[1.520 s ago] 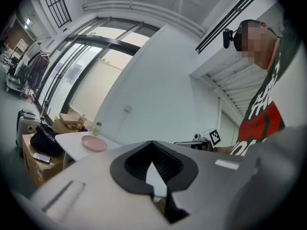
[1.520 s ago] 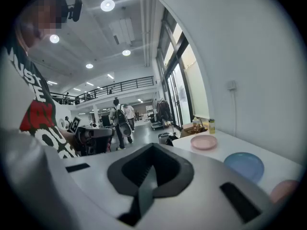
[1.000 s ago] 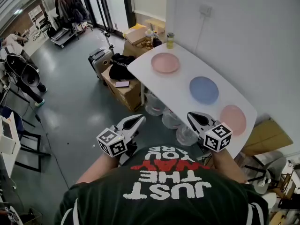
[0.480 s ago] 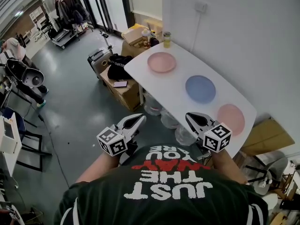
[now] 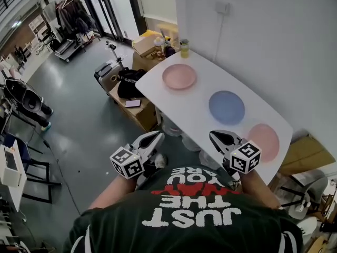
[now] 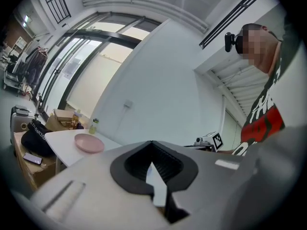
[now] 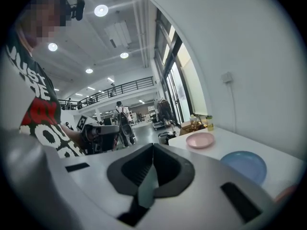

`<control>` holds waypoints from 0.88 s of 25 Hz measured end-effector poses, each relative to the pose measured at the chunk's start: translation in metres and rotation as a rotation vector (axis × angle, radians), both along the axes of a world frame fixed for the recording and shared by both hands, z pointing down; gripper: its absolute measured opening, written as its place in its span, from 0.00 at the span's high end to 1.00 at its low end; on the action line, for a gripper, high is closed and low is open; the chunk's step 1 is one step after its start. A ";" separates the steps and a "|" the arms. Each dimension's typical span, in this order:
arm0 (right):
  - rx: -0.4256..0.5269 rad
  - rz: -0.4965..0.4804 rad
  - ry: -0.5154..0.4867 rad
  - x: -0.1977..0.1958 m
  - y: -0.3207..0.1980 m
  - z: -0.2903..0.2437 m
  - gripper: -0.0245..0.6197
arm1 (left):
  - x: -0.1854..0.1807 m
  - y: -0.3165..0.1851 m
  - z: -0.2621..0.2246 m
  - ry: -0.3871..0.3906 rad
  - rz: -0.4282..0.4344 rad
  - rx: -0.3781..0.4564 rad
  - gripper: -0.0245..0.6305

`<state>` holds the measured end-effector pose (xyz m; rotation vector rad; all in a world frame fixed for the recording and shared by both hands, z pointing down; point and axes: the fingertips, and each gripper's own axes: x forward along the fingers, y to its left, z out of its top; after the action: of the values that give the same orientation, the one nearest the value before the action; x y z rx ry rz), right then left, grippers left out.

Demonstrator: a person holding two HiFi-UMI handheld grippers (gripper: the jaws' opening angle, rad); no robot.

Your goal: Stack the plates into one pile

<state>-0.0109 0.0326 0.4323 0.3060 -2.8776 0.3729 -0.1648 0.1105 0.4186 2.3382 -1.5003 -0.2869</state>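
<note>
Three plates lie apart in a row on the white table (image 5: pixel 200 96): a pink plate (image 5: pixel 179 76) at the far end, a blue plate (image 5: pixel 227 107) in the middle, and a second pink plate (image 5: pixel 263 141) nearest me. My left gripper (image 5: pixel 154 138) hangs off the table's front edge, over the floor, shut and empty. My right gripper (image 5: pixel 217 136) is at the table's near edge, short of the blue plate, also shut and empty. The left gripper view shows the far pink plate (image 6: pixel 88 143). In the right gripper view the far pink plate (image 7: pixel 200 140) lies beyond the blue plate (image 7: pixel 243 165).
A small bottle (image 5: pixel 184 47) stands at the table's far corner by the wall. Cardboard boxes (image 5: pixel 142 112), a black bag (image 5: pixel 129 80) and a suitcase (image 5: pixel 104 75) sit on the floor left of the table. Clear containers (image 5: pixel 172 126) are under its edge.
The head view has shifted a little, so the table sits slightly lower in it. Both grippers stay close to my body with jaws unchanged.
</note>
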 end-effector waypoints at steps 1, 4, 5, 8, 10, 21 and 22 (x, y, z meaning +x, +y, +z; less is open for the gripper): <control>-0.006 0.004 0.005 -0.011 -0.010 0.004 0.95 | -0.012 -0.011 0.003 0.005 0.006 -0.001 0.95; -0.017 0.023 0.021 -0.053 -0.048 0.019 0.95 | -0.054 -0.054 0.015 0.006 0.032 0.001 0.95; -0.018 0.032 0.026 -0.069 -0.064 0.024 0.95 | -0.071 -0.071 0.019 0.005 0.047 0.005 0.95; -0.020 0.087 0.038 -0.125 -0.123 0.034 0.95 | -0.122 -0.131 0.030 0.005 0.112 0.017 0.95; -0.053 0.141 0.046 -0.163 -0.164 0.040 0.95 | -0.157 -0.172 0.033 0.000 0.149 -0.001 0.95; -0.304 0.379 0.380 -0.253 -0.354 0.163 0.85 | -0.269 -0.321 0.062 -0.049 0.258 -0.086 0.95; -0.332 0.395 0.415 -0.253 -0.365 0.179 0.79 | -0.268 -0.329 0.071 -0.049 0.266 -0.101 0.95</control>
<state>-0.2640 -0.3326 0.6118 0.7878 -2.2945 0.7445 -0.4330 -0.2189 0.4891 2.4413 -1.1752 -0.0846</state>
